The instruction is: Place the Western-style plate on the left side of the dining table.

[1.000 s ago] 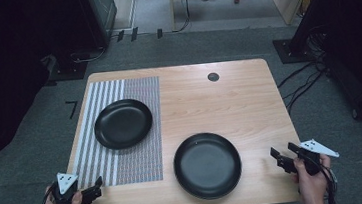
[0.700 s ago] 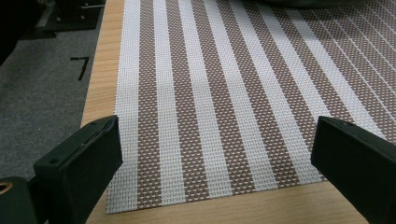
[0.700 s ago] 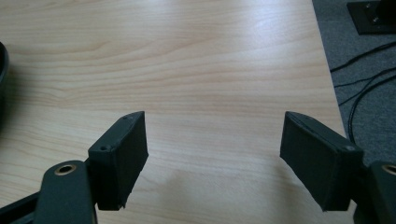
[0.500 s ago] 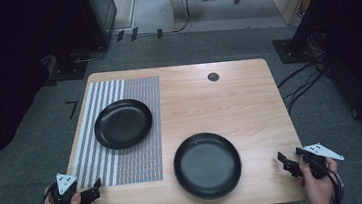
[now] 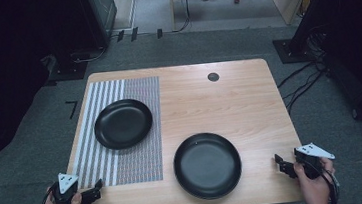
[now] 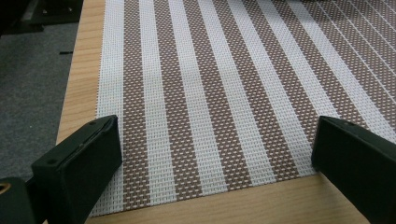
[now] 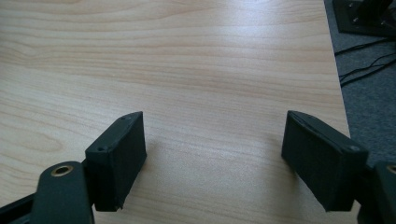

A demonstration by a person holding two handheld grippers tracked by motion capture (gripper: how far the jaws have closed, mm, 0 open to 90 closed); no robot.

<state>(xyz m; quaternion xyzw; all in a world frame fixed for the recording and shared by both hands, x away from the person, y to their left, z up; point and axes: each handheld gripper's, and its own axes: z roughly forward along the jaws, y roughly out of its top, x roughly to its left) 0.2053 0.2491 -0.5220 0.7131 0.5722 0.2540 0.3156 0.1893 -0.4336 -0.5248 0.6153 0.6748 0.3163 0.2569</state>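
Seen from the high view: left tool held at the worktop's near-left corner, about 7 o'clock of the worktop centre, jaws pointing toward 3 o'clock over the near edge of the striped placemat. From the left gripper view, jaws of the left tool spread wide, nothing between them but brown-and-white woven stripes and a strip of bare wood at the mat's near edge. Right tool at the near-right corner, about 5 o'clock, jaws pointing toward 9 o'clock. From the right gripper view, jaws of the right tool likewise spread apart over bare pale wood, gripping nothing, with grey floor and cables past the worktop edge at 2 o'clock. Larger black plate lying flat on bare wood at about 6 o'clock, between the two tools and apart from both, nearer the right one. Smaller black plate resting on the placemat at about 9 o'clock, well apart from both tools. Small dark round disc set in the worktop near the far edge at 12 o'clock.
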